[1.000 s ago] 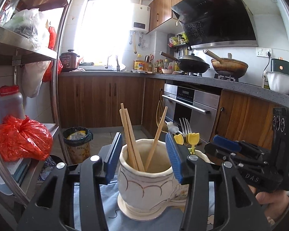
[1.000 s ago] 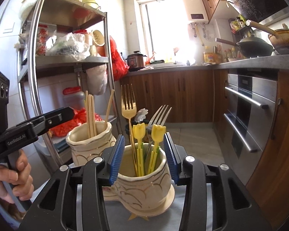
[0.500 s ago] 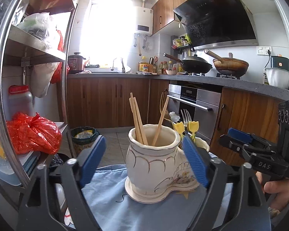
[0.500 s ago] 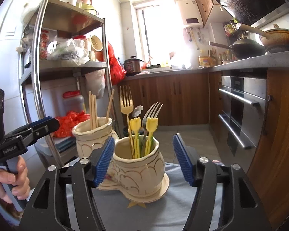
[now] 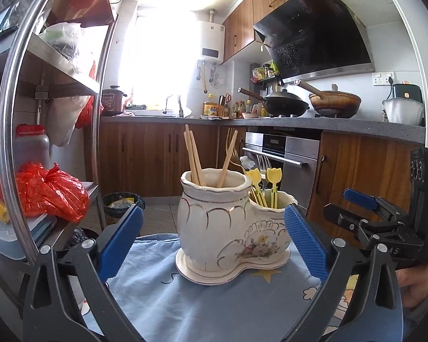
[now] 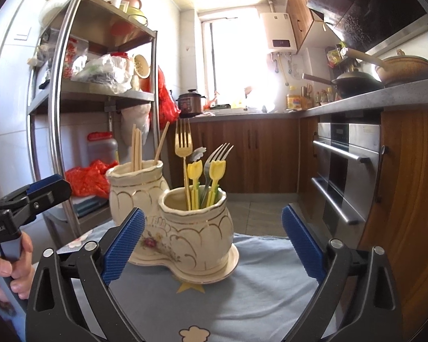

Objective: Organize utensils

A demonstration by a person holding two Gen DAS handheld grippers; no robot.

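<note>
A cream ceramic utensil holder (image 5: 231,228) w/ two joined cups stood at center frame on a light blue cloth (image 5: 185,299) in the left wrist view, untouched. The left gripper (image 5: 212,242) hung in the lower part of the frame, its blue-padded fingers (image 5: 119,242) spread wide apart, one on each side of the holder and clear of it. Wooden chopsticks (image 5: 194,156) leaned in the taller cup, at center; yellow tulip-topped picks (image 5: 266,182) and forks rose from the lower cup just right of it.

In the right wrist view the holder (image 6: 197,228) sat at center w/ the lower cup nearest the lens. A gold fork (image 6: 183,145), a silver fork (image 6: 216,159) and the tulip picks (image 6: 205,176) stood upright in it; the chopsticks (image 6: 137,148) showed behind, center-left. The right gripper (image 6: 211,242) was also wide open at the bottom of the frame, pads well off the ceramic. A steel shelf rack (image 6: 60,108) filled the left third, an oven (image 6: 348,171) the right.
</note>
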